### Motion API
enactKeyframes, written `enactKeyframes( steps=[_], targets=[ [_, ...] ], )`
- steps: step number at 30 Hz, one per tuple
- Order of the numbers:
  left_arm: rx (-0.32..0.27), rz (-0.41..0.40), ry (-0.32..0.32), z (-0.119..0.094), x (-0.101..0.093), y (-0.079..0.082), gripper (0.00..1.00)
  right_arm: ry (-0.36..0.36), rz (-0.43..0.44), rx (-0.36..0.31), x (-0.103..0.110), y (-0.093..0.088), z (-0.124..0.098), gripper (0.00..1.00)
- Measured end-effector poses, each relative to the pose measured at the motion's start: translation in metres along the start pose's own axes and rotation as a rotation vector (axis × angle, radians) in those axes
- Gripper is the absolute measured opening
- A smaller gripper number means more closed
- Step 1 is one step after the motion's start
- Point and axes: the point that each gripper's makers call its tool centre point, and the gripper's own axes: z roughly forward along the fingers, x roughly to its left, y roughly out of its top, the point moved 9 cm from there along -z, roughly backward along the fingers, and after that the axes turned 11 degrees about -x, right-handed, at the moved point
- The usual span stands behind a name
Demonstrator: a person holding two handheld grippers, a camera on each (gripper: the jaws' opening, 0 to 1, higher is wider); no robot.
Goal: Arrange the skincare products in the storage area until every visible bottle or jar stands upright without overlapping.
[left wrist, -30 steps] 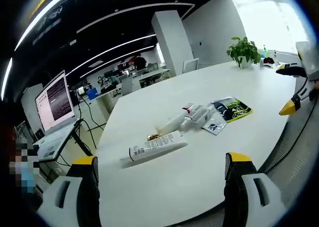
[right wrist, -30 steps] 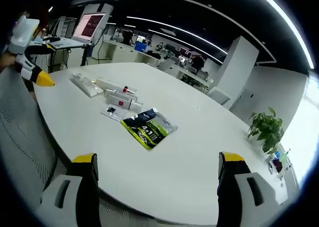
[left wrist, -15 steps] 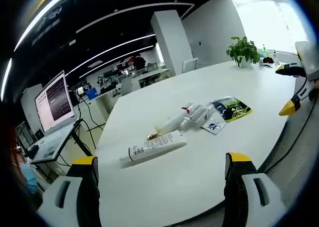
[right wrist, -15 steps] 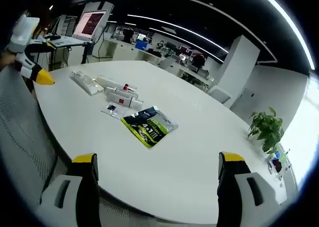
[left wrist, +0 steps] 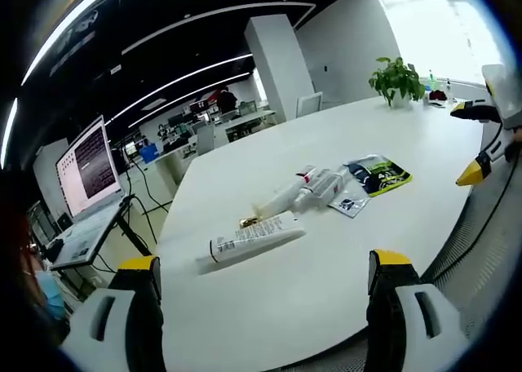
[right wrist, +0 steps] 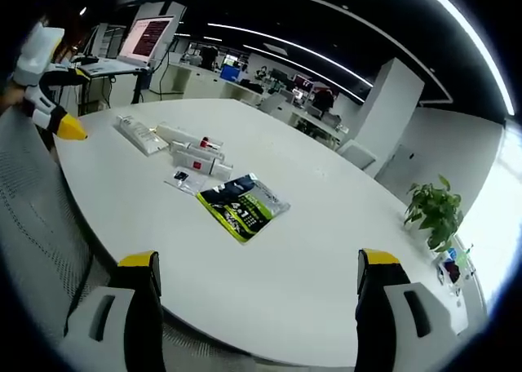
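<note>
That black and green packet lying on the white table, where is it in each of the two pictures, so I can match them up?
Left gripper view: the black and green packet lies right of centre, past the tubes.
Right gripper view: the packet lies near the middle, just right of the tubes.
Shared landmark: the potted plant at the table's far edge.

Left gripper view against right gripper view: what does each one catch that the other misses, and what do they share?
The left gripper view catches the right gripper entering from the right, fingers apart, and a small gold-capped item by the white tube. The right gripper view catches the left gripper at its far left, fingers apart. Both share the white table, the tube lying flat, the green-and-black packet and the potted plant.
</note>
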Motion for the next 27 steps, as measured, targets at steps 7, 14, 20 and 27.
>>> enactKeyframes(
  steps=[7,14,20,27],
  targets=[
    [0.006,0.003,-0.006,0.0002,-0.0004,-0.0002,0.99,-0.001,-0.001,0.002,-0.0002,-0.0007,0.0005,1.00],
    [0.009,0.007,-0.003,0.0003,-0.0002,-0.0002,0.99,-0.007,-0.002,-0.004,-0.0010,-0.0001,0.0006,1.00],
    [-0.004,0.011,-0.002,-0.0001,0.0000,0.0010,0.99,-0.017,-0.002,-0.007,-0.0029,0.0000,0.0001,1.00],
    [-0.015,0.014,0.005,0.0001,0.0004,0.0009,0.99,-0.018,-0.005,0.001,-0.0042,-0.0016,0.0015,1.00]
  ],
)
